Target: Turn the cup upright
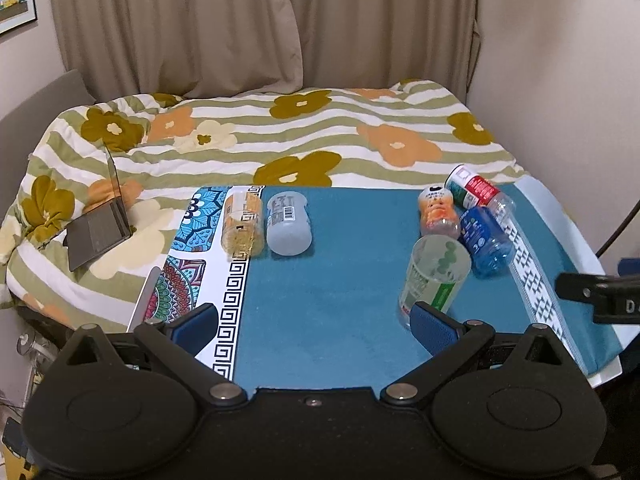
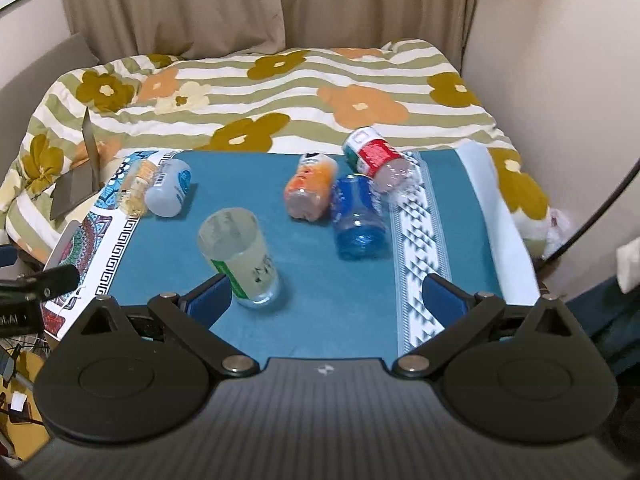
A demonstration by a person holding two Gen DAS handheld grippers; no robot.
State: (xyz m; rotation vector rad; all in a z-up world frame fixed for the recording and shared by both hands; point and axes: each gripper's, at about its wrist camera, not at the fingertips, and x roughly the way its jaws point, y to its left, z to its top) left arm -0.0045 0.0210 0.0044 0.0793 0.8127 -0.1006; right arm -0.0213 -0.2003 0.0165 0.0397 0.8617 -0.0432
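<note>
A clear cup with green print [image 1: 434, 280] stands on the blue cloth [image 1: 328, 280], base up as far as I can tell; it also shows in the right wrist view [image 2: 240, 254]. My left gripper [image 1: 314, 330] is open, its right finger [image 1: 434, 330] just in front of the cup. My right gripper [image 2: 326, 300] is open, its left finger [image 2: 210, 300] beside the cup's lower end. Several other cups lie on their sides: yellow [image 1: 242, 224], grey [image 1: 288, 224], orange [image 1: 438, 212], blue [image 1: 486, 242], red-and-green [image 1: 478, 194].
The table [image 1: 572, 232] stands against a bed with a flowered quilt [image 1: 280, 132]. An open laptop [image 1: 100, 228] lies on the quilt at left. A patterned cloth [image 1: 192, 264] covers the table's left edge. Walls and curtain stand behind and to the right.
</note>
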